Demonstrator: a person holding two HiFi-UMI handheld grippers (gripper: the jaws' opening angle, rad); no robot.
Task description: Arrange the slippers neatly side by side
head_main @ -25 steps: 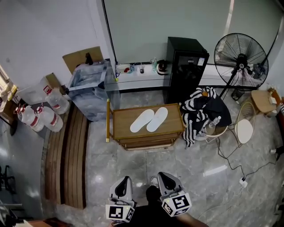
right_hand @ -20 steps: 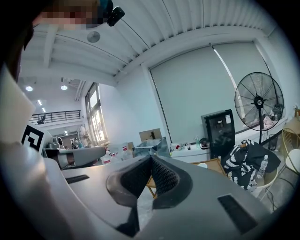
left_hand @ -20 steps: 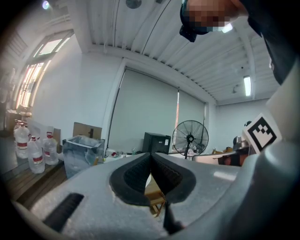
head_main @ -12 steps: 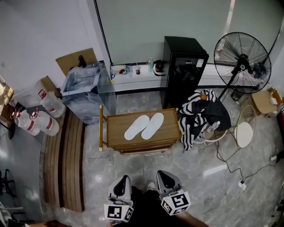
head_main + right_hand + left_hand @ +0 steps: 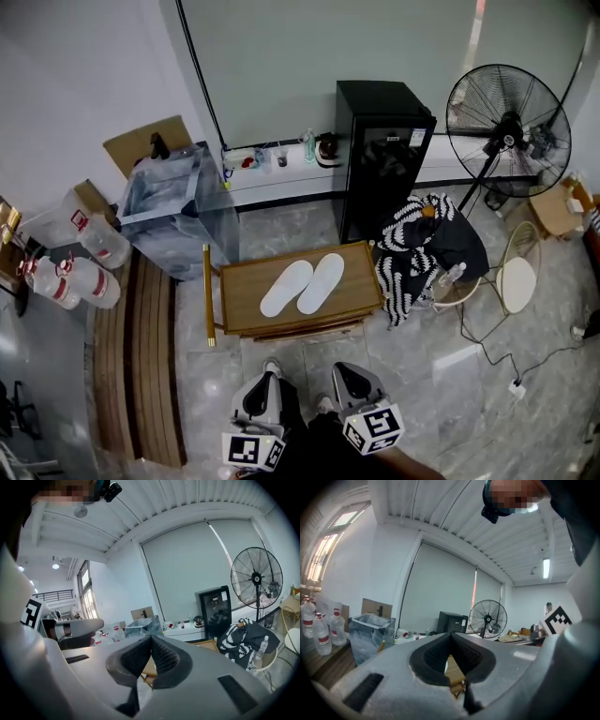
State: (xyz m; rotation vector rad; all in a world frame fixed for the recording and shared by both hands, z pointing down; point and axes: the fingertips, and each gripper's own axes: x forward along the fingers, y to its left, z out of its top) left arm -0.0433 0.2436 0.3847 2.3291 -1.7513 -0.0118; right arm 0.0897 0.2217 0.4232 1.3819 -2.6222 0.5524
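Observation:
Two white slippers [image 5: 286,288] [image 5: 322,281] lie side by side, slanted, on a low wooden table [image 5: 354,281] in the middle of the head view. My left gripper [image 5: 266,379] and right gripper [image 5: 345,369] hover low in that view, a stretch of floor short of the table's near edge. Both are shut and hold nothing. In the left gripper view the dark pads of the left gripper [image 5: 451,633] meet at the tip, with a bit of the table [image 5: 451,667] showing through the gap below. The right gripper [image 5: 151,637] looks the same in its own view.
A black cabinet [image 5: 384,150] and a standing fan [image 5: 506,117] are behind the table. A chair draped with striped cloth [image 5: 422,239] stands at its right, with a cable [image 5: 487,347] on the floor. A plastic-wrapped box [image 5: 173,211], water jugs [image 5: 70,277] and wooden slats [image 5: 141,356] are on the left.
The table with the slippers has drifted down and left in the head view, nearer to the grippers. Both grippers stay shut and hold the same spot in the frame.

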